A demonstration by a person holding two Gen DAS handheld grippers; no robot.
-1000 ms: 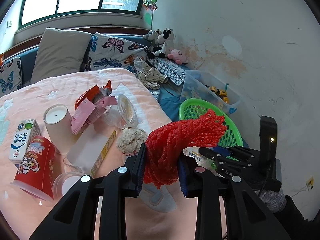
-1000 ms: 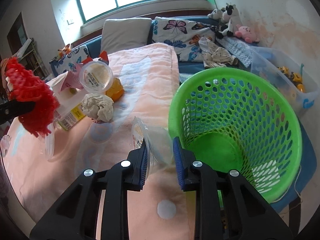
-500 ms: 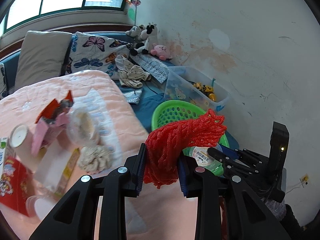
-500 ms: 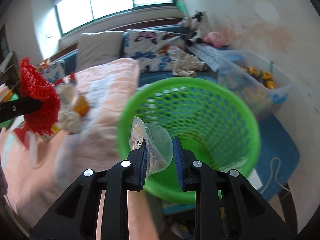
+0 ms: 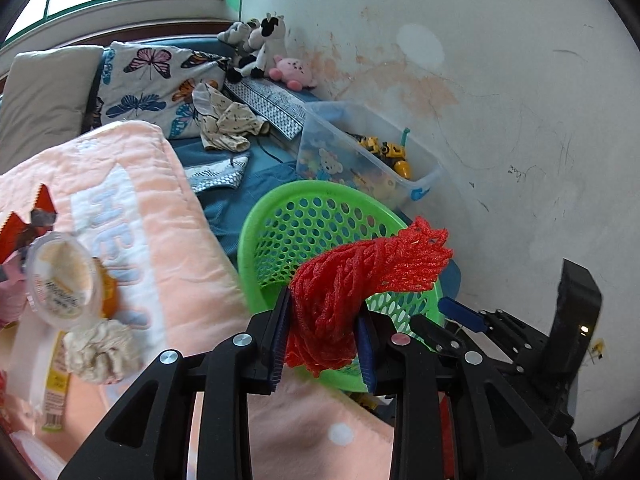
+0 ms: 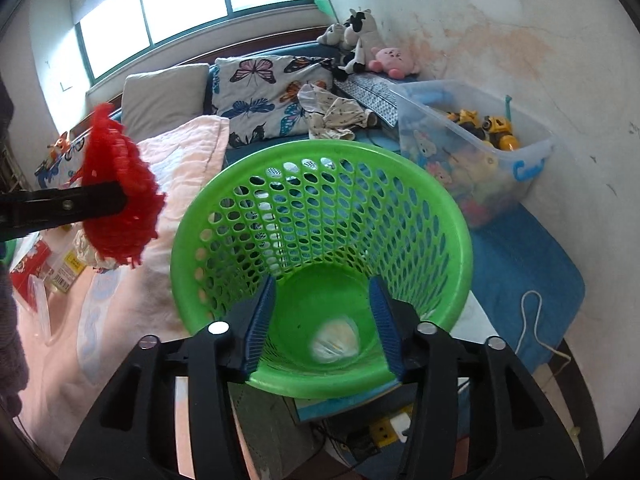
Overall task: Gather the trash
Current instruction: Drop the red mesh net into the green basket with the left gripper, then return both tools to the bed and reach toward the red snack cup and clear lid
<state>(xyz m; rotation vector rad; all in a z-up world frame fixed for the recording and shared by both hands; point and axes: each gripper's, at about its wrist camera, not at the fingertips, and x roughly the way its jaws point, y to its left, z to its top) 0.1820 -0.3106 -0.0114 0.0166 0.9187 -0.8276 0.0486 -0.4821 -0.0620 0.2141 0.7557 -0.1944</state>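
Dropping a cup [image 6: 335, 343] into the basket [image 6: 224, 216] — right gripper [image 6: 322, 326] jaws just opening, empty; left gripper [image 5: 323, 344] clamping red netting [image 5: 360, 276] — more litter lying lower left on the bed [image 5: 168, 216].

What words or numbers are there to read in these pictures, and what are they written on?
Nothing reads clearly.
Pink blanket: big white letters, partly hidden and warped; unreadable.
Clear round lid: small print, too blurred.
Yellow-edged packet: label and barcode, too small.
Red carton: print too small.
Clear toy box: blue handle, no words.
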